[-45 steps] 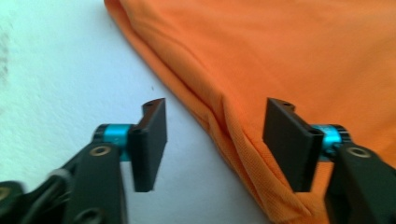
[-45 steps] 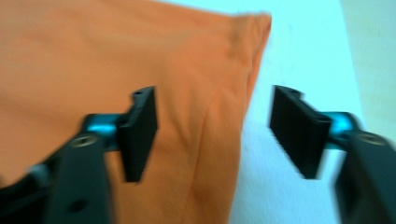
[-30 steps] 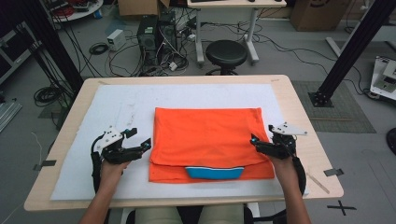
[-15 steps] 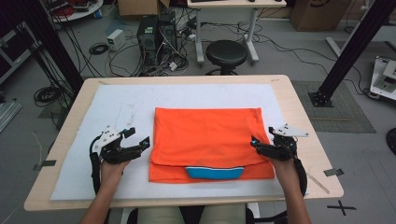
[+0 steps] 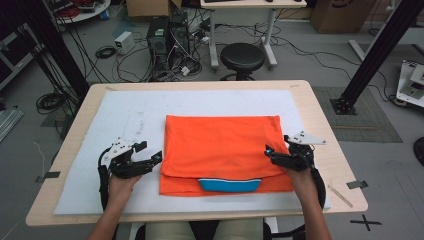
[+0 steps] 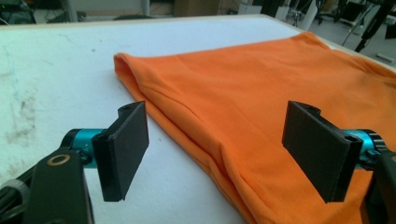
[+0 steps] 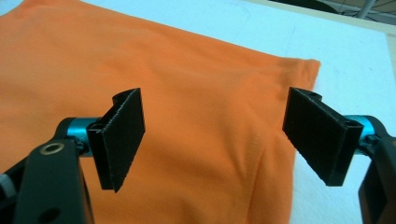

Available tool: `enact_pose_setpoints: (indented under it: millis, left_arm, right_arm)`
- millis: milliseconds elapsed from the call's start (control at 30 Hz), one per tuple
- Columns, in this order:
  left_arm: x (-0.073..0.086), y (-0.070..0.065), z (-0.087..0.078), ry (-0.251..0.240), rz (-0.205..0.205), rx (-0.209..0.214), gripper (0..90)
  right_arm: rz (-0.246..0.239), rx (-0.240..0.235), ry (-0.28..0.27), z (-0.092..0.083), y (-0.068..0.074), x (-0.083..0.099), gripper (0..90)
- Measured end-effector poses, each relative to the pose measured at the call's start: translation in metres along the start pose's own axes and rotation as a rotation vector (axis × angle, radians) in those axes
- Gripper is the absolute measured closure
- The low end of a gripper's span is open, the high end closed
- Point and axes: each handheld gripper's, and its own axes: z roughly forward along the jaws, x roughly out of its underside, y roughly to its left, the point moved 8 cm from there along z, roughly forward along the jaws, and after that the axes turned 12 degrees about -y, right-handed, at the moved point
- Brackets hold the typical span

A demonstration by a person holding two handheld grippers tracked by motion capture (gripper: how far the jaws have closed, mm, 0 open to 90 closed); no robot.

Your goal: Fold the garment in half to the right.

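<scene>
- Orange fabric, a folded garment (image 5: 225,150), is seen lying flat on a white mat (image 5: 135,115) that covers most of the wooden table (image 5: 320,105); it sits near the middle, toward the person's side.
- A blue collar band (image 5: 229,185) is seen at the garment's near edge, partly tucked under the upper orange layer, so its full shape cannot be made out.
- The left tool (image 5: 156,159) is held just beside the garment's left edge, its jaws spread wide with nothing between them; whether the tips touch the cloth cannot be told from the high view.
- In the left gripper view, the left tool (image 6: 215,154) is shown with the folded left edge of the garment (image 6: 261,93) running between its parted jaws; the edge's lower end is cut off at the frame bottom.
- The right tool (image 5: 271,153) is placed at the garment's right edge, jaws likewise apart and empty.
- In the right gripper view, the right tool (image 7: 212,140) is seen over orange cloth (image 7: 140,60), with a far corner of the garment visible against the mat (image 7: 345,51).
- Both hands are partly hidden behind the tools' black frames.
</scene>
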Motion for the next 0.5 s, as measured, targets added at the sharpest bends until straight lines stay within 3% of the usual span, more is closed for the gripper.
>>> enact_pose_setpoints:
  millis: [300,500]
  left_arm:
    - [0.016,-0.012,0.0,0.103,-0.009,0.031,23.1]
    - [0.027,-0.015,0.0,0.195,-0.022,-0.022,29.0]
  right_arm:
    - [-0.006,-0.029,0.004,0.009,0.012,-0.007,21.2]
    - [-0.02,-0.056,0.029,0.016,0.021,-0.01,21.3]
